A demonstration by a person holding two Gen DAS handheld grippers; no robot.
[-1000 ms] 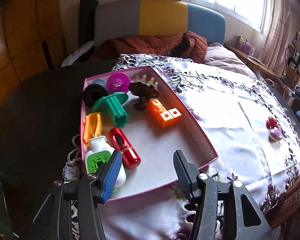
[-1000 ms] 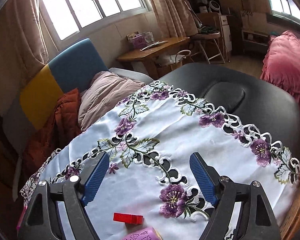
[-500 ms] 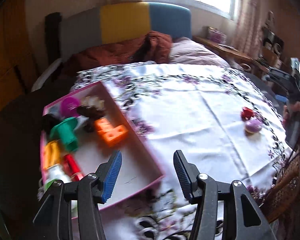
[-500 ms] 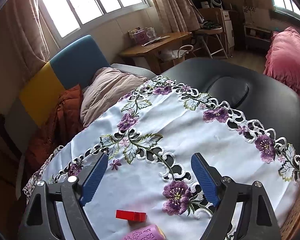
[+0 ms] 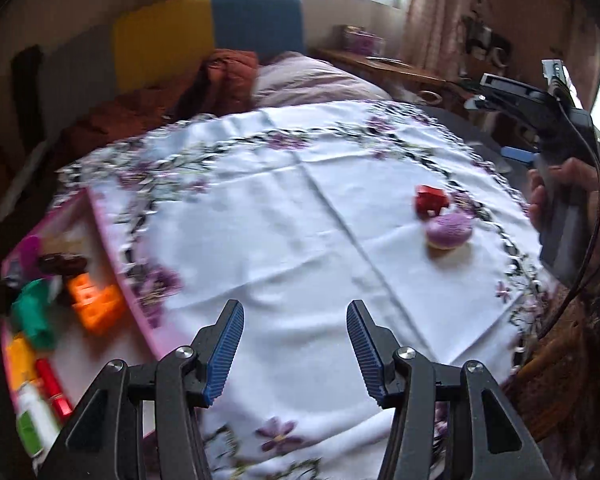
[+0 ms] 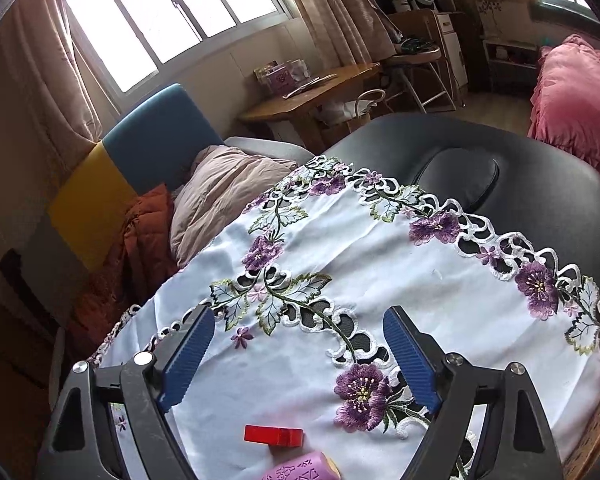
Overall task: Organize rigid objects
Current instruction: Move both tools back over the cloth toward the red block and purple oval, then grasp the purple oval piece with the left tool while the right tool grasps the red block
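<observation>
A small red block [image 5: 431, 199] and a purple round object [image 5: 449, 230] lie side by side on the white embroidered cloth [image 5: 300, 208] at the right. My left gripper [image 5: 295, 322] hangs open over bare cloth, well short of them, nothing between its fingers. At the left a pink tray [image 5: 112, 248] holds an orange block [image 5: 96, 300], a green piece [image 5: 34, 314] and other toys. In the right wrist view my right gripper [image 6: 298, 334] stands wide open above the cloth [image 6: 380, 272], with the red block [image 6: 274, 436] and purple object [image 6: 300, 468] below it near the bottom edge.
A person's hand [image 5: 540, 200] holds the right gripper's body [image 5: 540, 116] at the cloth's right edge. The black padded table [image 6: 520, 168] shows beyond the cloth. A yellow and blue headboard [image 5: 208, 28], pillows and an orange blanket [image 5: 228, 76] lie behind. A wooden desk [image 6: 312, 92] stands by the window.
The left gripper has swung right, away from the pink tray and toward the red block and purple object. The right gripper's fingers have spread slightly wider; it has stayed in place.
</observation>
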